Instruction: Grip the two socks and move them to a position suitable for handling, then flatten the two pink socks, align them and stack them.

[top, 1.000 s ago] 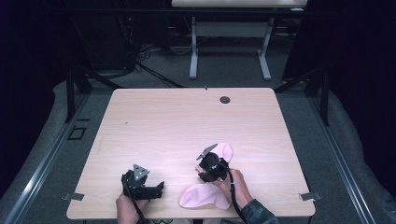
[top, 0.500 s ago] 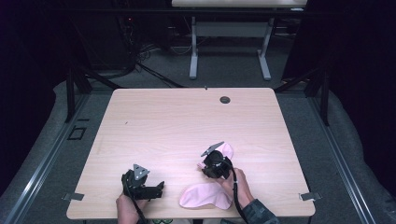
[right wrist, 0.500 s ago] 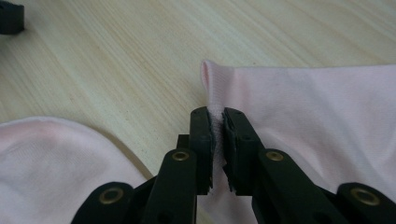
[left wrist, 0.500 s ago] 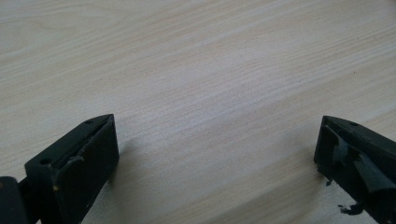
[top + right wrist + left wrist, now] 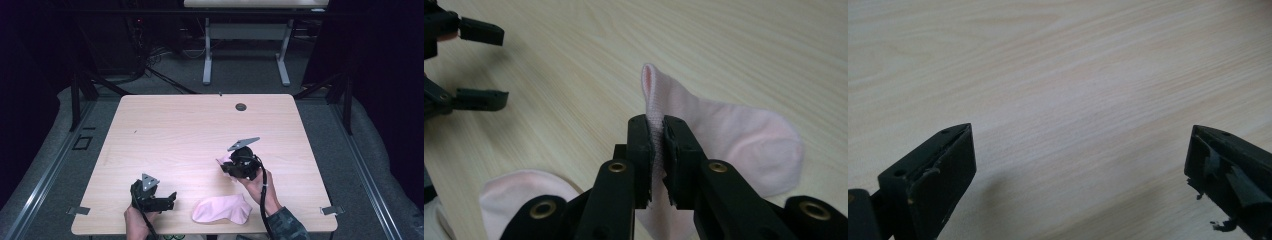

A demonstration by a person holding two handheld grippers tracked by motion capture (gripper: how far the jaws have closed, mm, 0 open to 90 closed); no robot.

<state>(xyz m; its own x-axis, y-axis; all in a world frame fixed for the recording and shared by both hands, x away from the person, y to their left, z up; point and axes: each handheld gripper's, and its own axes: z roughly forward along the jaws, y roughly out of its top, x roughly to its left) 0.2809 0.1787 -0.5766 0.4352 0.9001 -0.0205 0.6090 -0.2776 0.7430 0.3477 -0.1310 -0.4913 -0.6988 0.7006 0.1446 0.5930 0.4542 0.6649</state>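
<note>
The right gripper (image 5: 657, 131) is clamped on a pink sock's (image 5: 734, 135) edge, bare table (image 5: 180, 130) ahead.

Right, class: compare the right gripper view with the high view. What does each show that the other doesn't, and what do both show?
Right gripper view: the right tool has its jaws shut on a fold of the held pink sock.
High view: the whole table, its round hole, the grey floor, the person's hands.
Both: two pink socks, the second sock lying flat, the left tool open, the wood tabletop.
</note>
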